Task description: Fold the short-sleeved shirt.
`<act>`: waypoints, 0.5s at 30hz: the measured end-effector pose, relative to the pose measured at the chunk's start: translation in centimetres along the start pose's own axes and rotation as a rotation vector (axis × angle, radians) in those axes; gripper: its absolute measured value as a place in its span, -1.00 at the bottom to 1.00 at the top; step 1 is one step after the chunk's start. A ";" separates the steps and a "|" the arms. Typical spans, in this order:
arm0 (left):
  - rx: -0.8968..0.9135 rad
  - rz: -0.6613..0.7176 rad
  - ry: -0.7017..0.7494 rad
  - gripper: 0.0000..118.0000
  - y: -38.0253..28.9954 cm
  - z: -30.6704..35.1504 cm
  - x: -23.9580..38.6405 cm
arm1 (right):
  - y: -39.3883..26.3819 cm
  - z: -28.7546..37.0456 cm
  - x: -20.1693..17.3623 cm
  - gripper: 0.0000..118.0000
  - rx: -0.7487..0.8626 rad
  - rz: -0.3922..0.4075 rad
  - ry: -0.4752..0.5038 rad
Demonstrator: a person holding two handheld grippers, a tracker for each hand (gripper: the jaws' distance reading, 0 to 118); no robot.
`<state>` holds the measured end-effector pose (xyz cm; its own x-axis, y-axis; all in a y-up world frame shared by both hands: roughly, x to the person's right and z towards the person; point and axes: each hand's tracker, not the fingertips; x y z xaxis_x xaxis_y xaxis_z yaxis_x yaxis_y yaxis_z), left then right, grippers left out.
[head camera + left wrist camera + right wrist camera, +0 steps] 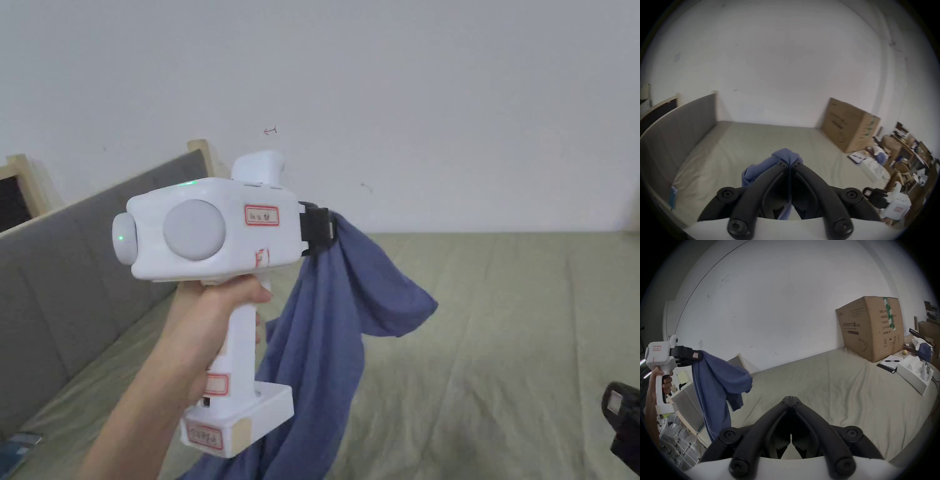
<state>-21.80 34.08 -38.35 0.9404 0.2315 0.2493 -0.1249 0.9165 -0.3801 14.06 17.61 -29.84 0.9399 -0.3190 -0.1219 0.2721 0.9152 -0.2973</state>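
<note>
Shirt point(325, 337) hangs pinched in left gripper point(790, 162); right gripper point(791, 398) pressed together, empty.

We lose the blue shirt's point(325, 350) lower part below the head view's edge; the right gripper point(625, 431) is cut off there too.

The head camera is looking forward over the bed point(500, 350) toward the white wall point(437, 94), close behind the raised left gripper point(320, 232). The left gripper view is facing along its closed jaws at the same wall. The right gripper view is sitting lower, sharing the cardboard box point(870, 327).
</note>
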 end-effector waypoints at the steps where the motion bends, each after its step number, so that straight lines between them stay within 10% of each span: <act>1: -0.005 -0.018 -0.029 -0.99 -0.1 -0.8 1.4 | 0.3 0.5 0.7 -1.00 0.011 -0.009 -0.016; 15: -0.676 0.051 -0.157 -0.99 -25.8 -20.2 8.5 | 0.4 4.2 9.1 -1.00 0.017 -0.106 -0.226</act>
<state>-4.16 5.79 -44.36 0.8754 0.3601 0.3226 0.1045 0.5106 -0.8535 23.53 16.10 -27.11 0.9278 -0.3517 0.1249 0.3730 0.8844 -0.2806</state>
